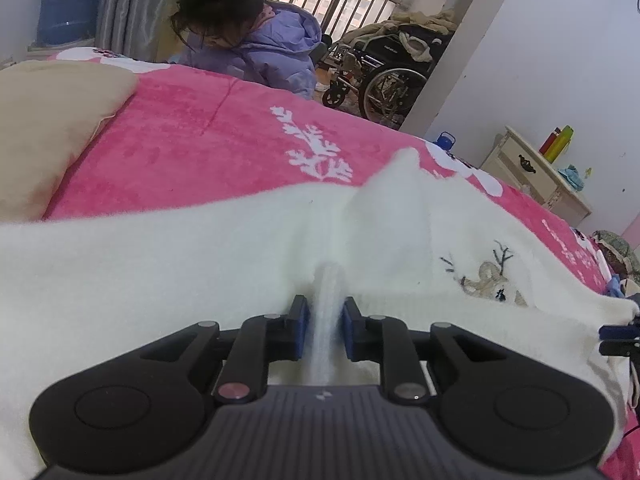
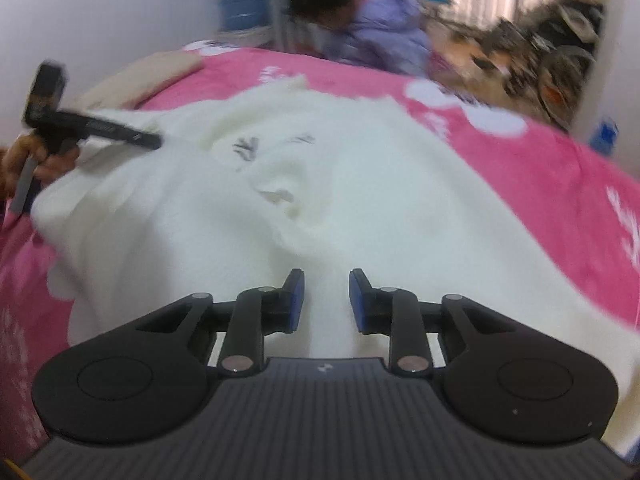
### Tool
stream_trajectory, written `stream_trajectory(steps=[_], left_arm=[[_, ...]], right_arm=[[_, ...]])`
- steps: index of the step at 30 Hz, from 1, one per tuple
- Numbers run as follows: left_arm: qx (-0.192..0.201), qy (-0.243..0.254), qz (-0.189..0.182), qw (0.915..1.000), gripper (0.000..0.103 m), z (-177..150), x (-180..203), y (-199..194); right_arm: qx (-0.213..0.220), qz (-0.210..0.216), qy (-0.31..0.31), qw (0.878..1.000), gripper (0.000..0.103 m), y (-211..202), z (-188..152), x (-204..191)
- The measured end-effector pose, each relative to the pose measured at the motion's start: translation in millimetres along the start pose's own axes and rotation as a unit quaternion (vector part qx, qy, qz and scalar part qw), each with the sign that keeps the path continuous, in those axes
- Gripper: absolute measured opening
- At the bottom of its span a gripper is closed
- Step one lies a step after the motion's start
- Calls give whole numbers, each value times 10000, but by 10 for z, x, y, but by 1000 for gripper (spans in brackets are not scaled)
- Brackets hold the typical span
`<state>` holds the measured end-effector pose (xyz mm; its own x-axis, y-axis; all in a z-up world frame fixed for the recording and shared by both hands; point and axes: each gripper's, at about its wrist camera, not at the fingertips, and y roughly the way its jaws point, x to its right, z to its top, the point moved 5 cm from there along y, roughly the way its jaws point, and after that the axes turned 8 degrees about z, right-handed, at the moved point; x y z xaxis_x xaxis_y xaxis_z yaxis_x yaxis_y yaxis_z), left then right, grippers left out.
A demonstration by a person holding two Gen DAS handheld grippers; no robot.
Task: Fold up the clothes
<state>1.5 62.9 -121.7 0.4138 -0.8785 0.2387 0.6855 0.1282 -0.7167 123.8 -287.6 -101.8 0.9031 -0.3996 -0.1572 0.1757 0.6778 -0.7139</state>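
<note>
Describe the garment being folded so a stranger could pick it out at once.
Start at the bed with the pink blanket patterned with white sprigs. Spread across its near side lies a fluffy white sweater, its ribbed edge pinched in the left gripper. Unlike the plain beige pillow further back, it bears an embroidered deer with dark antlers.

I see one garment, a fluffy cream-white sweater [image 1: 200,264], lying spread and rumpled ahead of both grippers. A ribbed fold of its near edge is pinched between my left gripper [image 1: 326,328] pads and stands up in a ridge beyond them. An embroidered reindeer (grey antlers, tan face) sits ahead and to the right of that gripper. Under my right gripper [image 2: 326,300] the knit lies loose between parted pads.
</note>
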Motion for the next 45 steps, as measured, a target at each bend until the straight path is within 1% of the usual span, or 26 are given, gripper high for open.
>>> stream_trajectory(steps=[1, 3, 5, 12, 14, 15, 16, 18, 20, 21, 23, 24, 25, 26, 27, 29, 31, 33, 34, 36, 38, 39, 40, 41, 43, 45], left_arm=[[-1, -10, 10, 10000, 21, -1, 0, 2], [1, -23, 28, 10000, 22, -5, -3, 4], [8, -25, 45, 10000, 22, -8, -7, 3], [-3, 46, 83, 10000, 23, 0, -14, -5], [5, 42, 91, 9999, 23, -3, -15, -4], [15, 38, 95, 9999, 23, -6, -16, -4], [25, 35, 99, 9999, 23, -9, -17, -4], [43, 27, 104, 9999, 23, -15, -20, -6], [44, 29, 105, 9999, 23, -14, -25, -9], [40, 26, 102, 9999, 23, -13, -30, -8], [29, 17, 96, 9999, 23, -9, -38, -3], [27, 16, 98, 9999, 23, -9, -39, 0], [29, 16, 99, 9999, 23, -11, -45, -4], [23, 29, 91, 10000, 23, 5, -59, 2], [11, 25, 100, 9999, 23, 8, -43, -12], [-6, 14, 117, 9999, 23, 3, -5, -41], [-16, 3, 117, 9999, 23, 10, -1, -33], [-25, -14, 122, 9999, 23, 19, 6, -23], [-28, -25, 129, 9999, 24, 24, 12, -18], [-26, -5, 144, 9999, 24, 28, 18, -3], [-22, 13, 150, 9999, 24, 40, 26, 11], [-21, 7, 152, 9999, 24, 38, 24, 12], [-15, -17, 165, 9999, 24, 18, 45, -8], [-10, -40, 169, 9998, 24, 12, 57, -14], [0, -63, 165, 9998, 24, 10, 53, -4], [8, -80, 156, 9998, 24, 15, 58, 6]], right_arm=[[-18, 25, -117, 9999, 34, 25, 14, -31], [-128, 29, -303, 9995, 36, 98, 32, -60], [-248, -63, -423, 9988, 36, 156, 15, -57], [-79, 221, -117, 9997, 36, 95, 18, 65], [-238, 170, -292, 9991, 34, 192, -41, 8], [-304, 94, -403, 9987, 25, 239, -74, -23], [-296, -73, -491, 9983, 15, 255, -97, -36], [-137, -279, -408, 9987, 9, 228, -99, -11], [126, -458, -148, 9988, 9, 133, -64, 65], [184, -488, -30, 9986, 9, 107, -59, 104], [162, -483, 197, 9985, 11, 130, -86, 175], [138, -486, 300, 9983, 16, 145, -102, 210], [83, -500, 395, 9979, 24, 165, -130, 246], [97, -451, 613, 9971, 27, 153, -153, 301], [202, -346, 928, 9949, 29, 99, -163, 375], [467, -259, 1514, 9870, 31, -38, -183, 530], [683, -153, 2176, 9735, 31, -161, -236, 705], [729, -15, 2619, 9623, 32, -195, -275, 814], [721, 103, 2769, 9581, 32, -196, -285, 839], [625, 379, 2833, 9563, 32, -140, -281, 792], [421, 418, 2676, 9617, 32, -41, -280, 683], [338, 412, 2577, 9648, 30, 4, -294, 632], [246, 344, 2492, 9675, 17, 38, -320, 595], [178, 274, 2432, 9694, 12, 63, -347, 568], [233, 135, 2516, 9675, 8, 41, -401, 586], [420, 172, 2872, 9568, 7, -32, -452, 664]])
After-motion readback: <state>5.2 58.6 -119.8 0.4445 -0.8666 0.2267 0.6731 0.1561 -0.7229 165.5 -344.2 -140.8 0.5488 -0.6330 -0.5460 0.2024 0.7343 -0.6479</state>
